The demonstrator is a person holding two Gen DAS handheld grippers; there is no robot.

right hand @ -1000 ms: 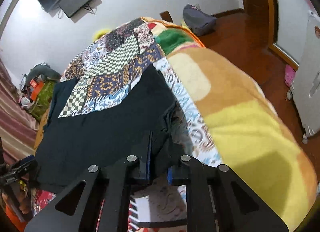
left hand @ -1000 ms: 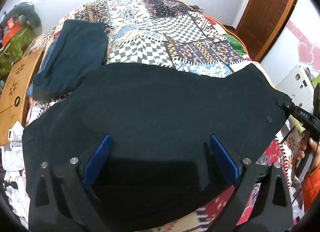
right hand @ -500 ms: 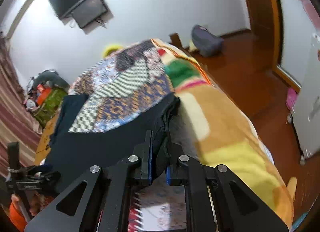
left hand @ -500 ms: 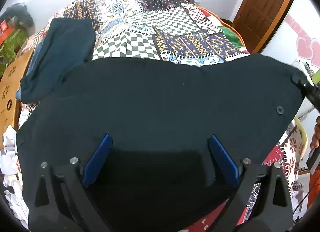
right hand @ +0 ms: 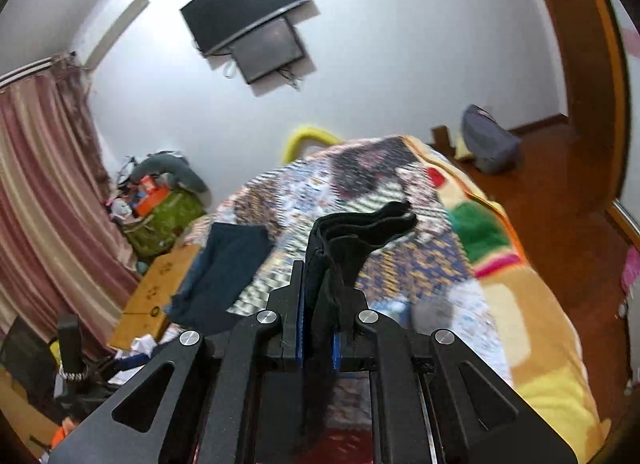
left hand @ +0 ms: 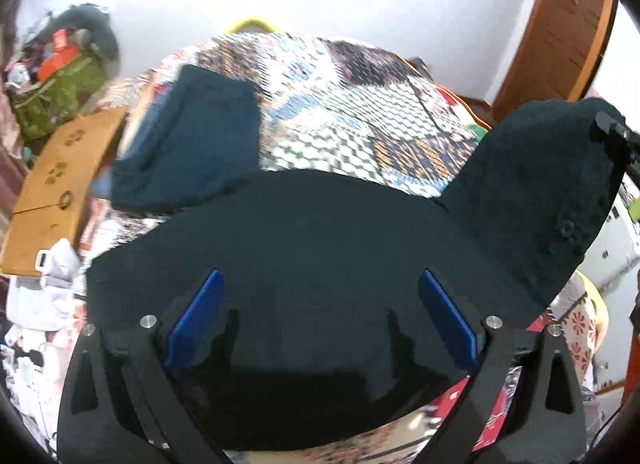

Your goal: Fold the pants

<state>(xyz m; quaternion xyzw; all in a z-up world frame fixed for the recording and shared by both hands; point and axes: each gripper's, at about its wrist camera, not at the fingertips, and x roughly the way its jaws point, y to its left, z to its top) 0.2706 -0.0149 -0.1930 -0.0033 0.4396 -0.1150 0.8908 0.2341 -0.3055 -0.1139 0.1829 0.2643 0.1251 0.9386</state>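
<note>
No text, label, brand or number can be read anywhere in either wrist view; both are blurred.

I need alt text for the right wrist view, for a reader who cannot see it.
The right claw is shut on a bunched edge of the black pants, lifted above a bed with a patchwork quilt. Folded dark blue pants lie at the quilt's left edge; two dark screens hang on the white wall.
</note>
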